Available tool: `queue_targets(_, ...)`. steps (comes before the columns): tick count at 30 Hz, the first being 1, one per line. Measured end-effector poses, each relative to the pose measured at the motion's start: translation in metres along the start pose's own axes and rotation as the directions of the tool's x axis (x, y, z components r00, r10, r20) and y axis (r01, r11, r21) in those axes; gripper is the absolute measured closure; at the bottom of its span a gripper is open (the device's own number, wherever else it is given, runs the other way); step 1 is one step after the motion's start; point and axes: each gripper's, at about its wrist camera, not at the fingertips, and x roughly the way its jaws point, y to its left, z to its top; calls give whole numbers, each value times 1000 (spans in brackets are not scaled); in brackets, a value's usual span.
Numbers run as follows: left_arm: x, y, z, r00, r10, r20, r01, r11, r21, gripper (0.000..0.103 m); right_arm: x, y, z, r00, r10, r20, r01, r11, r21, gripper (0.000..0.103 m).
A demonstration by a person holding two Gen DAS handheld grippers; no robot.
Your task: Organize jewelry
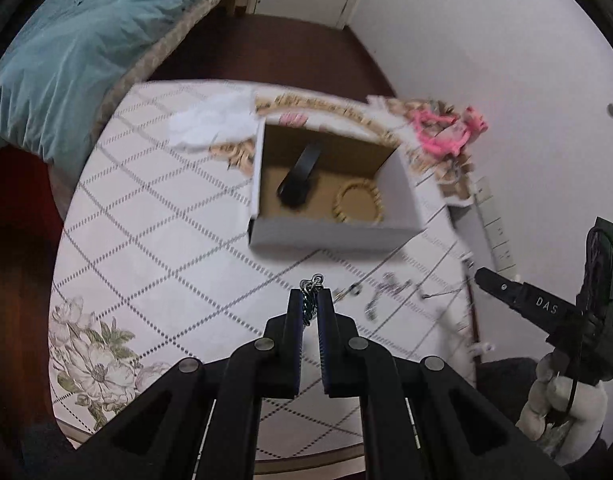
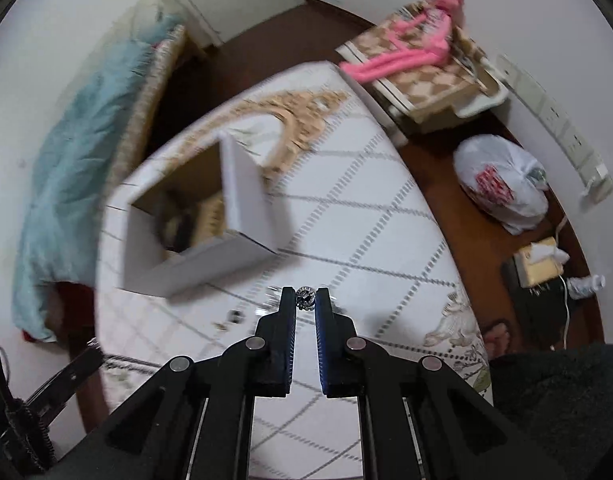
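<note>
1. The left tongs, at the lower centre of the left wrist view, are clamped on a silvery chain; its links bunch up above the tips and hang down between the fingers.
2. The right tongs, at the lower centre of the right wrist view, are clamped on a small round metal piece held right at the tips.
3. An open cardboard box sits on the patterned surface in the upper middle of the left view. Inside it lie a black band and, to its right, a beaded bracelet.
4. More small jewelry pieces lie loose on the surface just right of the left tongs, blurred by motion.
5. A pink plush toy rests on a checkered stand in the upper right of the right view, with a white plastic bag on the floor below it.
6. A bed with a teal blanket fills the upper left of the left view.
</note>
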Motion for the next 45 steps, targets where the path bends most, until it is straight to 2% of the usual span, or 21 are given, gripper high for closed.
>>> queue_targets(6, -41, -20, 37, 994, -66, 90, 63, 997, 37, 101, -48, 37, 25, 992, 121, 46, -118, 991, -66, 93)
queue_targets(12, -62, -32, 73, 983, -80, 166, 67, 994, 82, 101, -82, 78, 61, 977, 197, 78, -183, 970, -162, 93)
queue_targets(15, -63, -28, 78, 983, -62, 174, 50, 996, 71, 98, -90, 93, 70, 974, 212, 80, -193, 961, -196, 93)
queue_targets(17, -55, -20, 72, 988, -27, 154, 20, 999, 42, 92, -91, 97, 71, 973, 215, 86, -194, 959, -204, 93)
queue_targets(18, -45, -16, 68, 992, 4, 127, -9, 999, 34, 77, -91, 98, 70, 972, 218, 85, -198, 959, -202, 93)
queue_targets(19, -34, -11, 61, 994, 40, 99, -43, 999, 30, 49, -89, 96, 69, 972, 221, 82, -202, 960, -195, 93)
queue_targets(20, -25, -6, 55, 995, 56, 83, -59, 998, 29, 37, -86, 94, 66, 972, 220, 77, -203, 962, -185, 93)
queue_targets(21, -18, -2, 48, 995, 59, 74, -61, 998, 24, 33, -83, 90, 62, 974, 216, 73, -201, 964, -175, 93)
queue_targets(24, 18, 14, 24, 996, 90, 11, -90, 996, 8, 33, -71, 78, 49, 979, 196, 58, -186, 971, -149, 93)
queue_targets(27, 52, 19, 5, 992, 123, -42, -122, 992, 33, 33, -56, 61, 29, 985, 172, 32, -167, 979, -117, 93)
queue_targets(32, 91, 7, -6, 987, 131, -91, -122, 988, 98, 34, -27, 35, 5, 993, 119, -17, -120, 990, -68, 93)
queue_targets(36, 116, -3, -3, 984, 147, -101, -131, 980, 148, 34, -6, 16, -9, 996, 77, -55, -79, 996, -33, 93)
queue_targets(38, 126, -10, 0, 982, 168, -86, -149, 969, 196, 45, 2, 8, -13, 996, 58, -70, -59, 998, -24, 93)
queue_targets(40, 136, -15, 1, 977, 192, -89, -166, 957, 237, 92, 6, 5, -15, 996, 47, -78, -49, 999, -22, 93)
queue_targets(42, 138, -18, 1, 978, 195, -73, -169, 949, 266, 93, 7, 3, -15, 996, 42, -81, -44, 999, -24, 93)
queue_targets(43, 137, -19, 1, 981, 179, -73, -154, 954, 258, 97, 6, 4, -15, 996, 42, -81, -44, 999, -25, 93)
queue_targets(45, 130, -20, 2, 987, 151, -61, -132, 960, 248, 97, 3, 6, -11, 996, 51, -74, -53, 998, -29, 93)
